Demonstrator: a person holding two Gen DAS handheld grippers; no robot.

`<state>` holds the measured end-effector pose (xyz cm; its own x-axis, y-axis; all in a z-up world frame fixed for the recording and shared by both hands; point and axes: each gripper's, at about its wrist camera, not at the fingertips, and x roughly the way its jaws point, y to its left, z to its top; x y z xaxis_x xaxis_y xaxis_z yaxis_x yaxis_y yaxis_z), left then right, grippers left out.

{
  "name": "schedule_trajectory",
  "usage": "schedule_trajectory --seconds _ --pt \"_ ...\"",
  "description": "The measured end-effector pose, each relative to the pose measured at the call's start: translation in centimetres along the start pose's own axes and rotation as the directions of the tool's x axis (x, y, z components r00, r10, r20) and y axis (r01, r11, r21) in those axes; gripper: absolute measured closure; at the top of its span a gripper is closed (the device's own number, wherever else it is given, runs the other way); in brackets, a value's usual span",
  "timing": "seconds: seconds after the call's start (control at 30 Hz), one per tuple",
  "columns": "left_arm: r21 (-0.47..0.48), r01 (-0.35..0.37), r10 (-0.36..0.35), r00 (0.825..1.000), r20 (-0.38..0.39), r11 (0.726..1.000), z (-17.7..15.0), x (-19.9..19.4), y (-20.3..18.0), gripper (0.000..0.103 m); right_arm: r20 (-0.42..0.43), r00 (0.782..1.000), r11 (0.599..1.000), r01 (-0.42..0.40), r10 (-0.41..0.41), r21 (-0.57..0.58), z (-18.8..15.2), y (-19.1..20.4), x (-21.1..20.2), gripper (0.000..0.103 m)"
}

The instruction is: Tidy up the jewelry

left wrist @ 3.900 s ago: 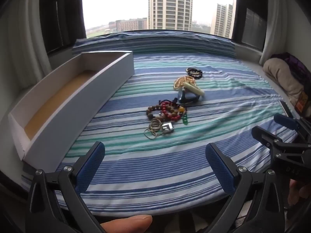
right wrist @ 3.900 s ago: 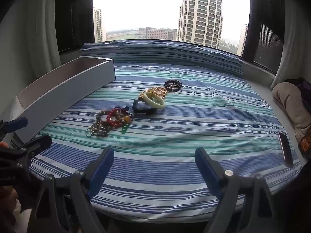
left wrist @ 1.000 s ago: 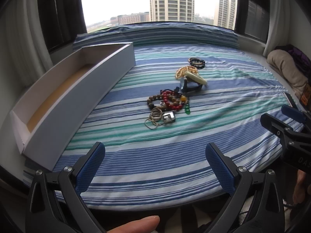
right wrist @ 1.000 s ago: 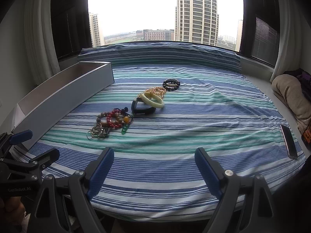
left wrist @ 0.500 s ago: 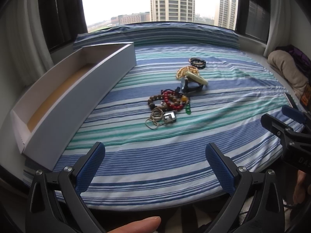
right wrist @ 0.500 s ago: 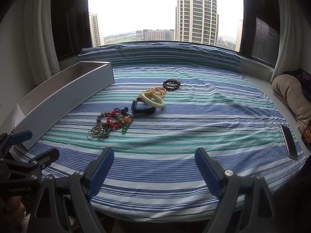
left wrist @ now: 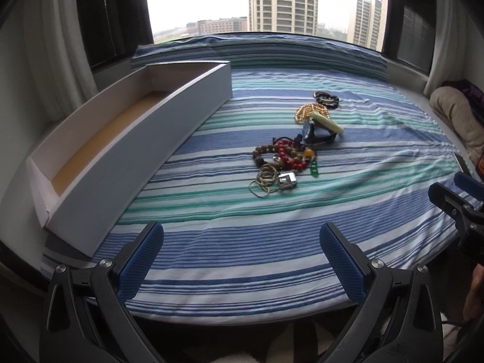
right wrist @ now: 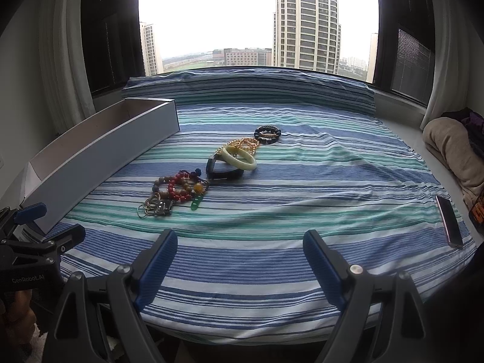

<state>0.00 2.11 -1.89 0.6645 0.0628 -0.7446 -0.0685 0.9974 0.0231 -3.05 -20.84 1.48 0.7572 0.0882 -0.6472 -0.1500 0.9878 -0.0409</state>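
hovering at the near edge of the bed (left wrist: 242, 254), left claw (left wrist: 240, 251) and right claw (right wrist: 239, 257) both gape wide, empty. jewelry (right wrist: 208, 169) lies strung mid-bed, well apart from them. long box (left wrist: 99, 163) sits open alongside, likely its destination.

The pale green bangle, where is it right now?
In the right wrist view the pale green bangle lies mid-bed on the striped sheet, leaning on the dark watch, with the gold chain just behind it.
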Motion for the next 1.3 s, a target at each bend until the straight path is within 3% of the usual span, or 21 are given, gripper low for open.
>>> schedule_trajectory --seconds 0.13,0.27,0.37,0.47,0.57,0.63,0.77,0.83,0.97,1.03,1.1,1.2,1.3 --pt "-0.029 -0.009 0.009 1.000 -0.017 1.000 0.0 0.6 1.3 0.001 -0.030 0.999 1.000 -0.030 0.030 0.007 0.0 0.0 1.0 0.016" --pt "0.011 0.006 -0.006 1.000 -0.005 1.000 0.8 1.4 1.8 0.001 -0.043 0.998 0.999 -0.051 0.051 -0.001 0.1 0.5 1.5 0.016" --pt "0.015 0.090 -0.090 0.995 -0.041 0.996 1.9 2.9 2.2 0.001 -0.054 0.997 0.998 -0.057 0.057 -0.008 0.0 0.7 1.8 0.016" --pt "0.050 0.214 -0.208 0.973 -0.098 0.976 2.9 5.1 1.2 0.001 -0.072 0.995 0.998 -0.063 0.063 -0.002 -0.1 0.6 2.3 0.016" --pt "0.073 0.260 -0.249 0.959 -0.135 0.963 4.1 8.4 0.3 0.001 -0.091 0.993 0.997 -0.074 0.075 0.012 -0.2 0.3 3.0 0.016" --pt "0.036 0.271 -0.262 0.951 -0.161 0.962 4.9 10.7 0.8 0.003 -0.095 0.992 0.997 -0.079 0.081 0.019 -0.3 0.0 3.2 0.016" --pt "0.043 0.246 -0.232 0.950 -0.211 0.968 5.7 14.5 0.8 0.023 -0.098 0.992 0.996 -0.081 0.084 0.033 -0.4 -0.8 3.4 0.016" --pt "0.073 0.245 -0.223 0.947 -0.231 0.967 5.7 16.0 0.1 0.024 -0.109 0.990 0.996 -0.080 0.085 0.050 -0.4 -1.4 3.8 0.016" --pt "0.088 0.274 -0.248 0.941 -0.231 0.958 5.8 16.9 -0.6 0.038 -0.124 0.987 0.992 -0.091 0.101 0.084 -0.5 -2.1 4.6 0.016" --pt "0.102 0.294 -0.261 0.932 -0.253 0.950 5.7 16.9 -1.0 0.070 -0.122 0.987 0.992 -0.090 0.100 0.084 -0.5 -2.2 4.7 0.016" --pt "0.177 0.274 -0.229 0.943 -0.241 0.945 5.1 16.3 -2.0 0.094 -0.121 0.988 0.992 -0.087 0.097 0.086 -0.5 -2.3 4.7 0.016" --pt "0.224 0.272 -0.214 0.944 -0.251 0.936 4.6 15.7 -2.6 0.100 -0.122 0.987 0.991 -0.089 0.101 0.102 -0.4 -2.6 4.9 0.016" --pt "0.152 0.287 -0.244 0.937 -0.248 0.946 4.9 14.5 -1.5 0.102 -0.118 0.988 0.990 -0.088 0.101 0.106 -0.3 -2.8 4.9 0.016"
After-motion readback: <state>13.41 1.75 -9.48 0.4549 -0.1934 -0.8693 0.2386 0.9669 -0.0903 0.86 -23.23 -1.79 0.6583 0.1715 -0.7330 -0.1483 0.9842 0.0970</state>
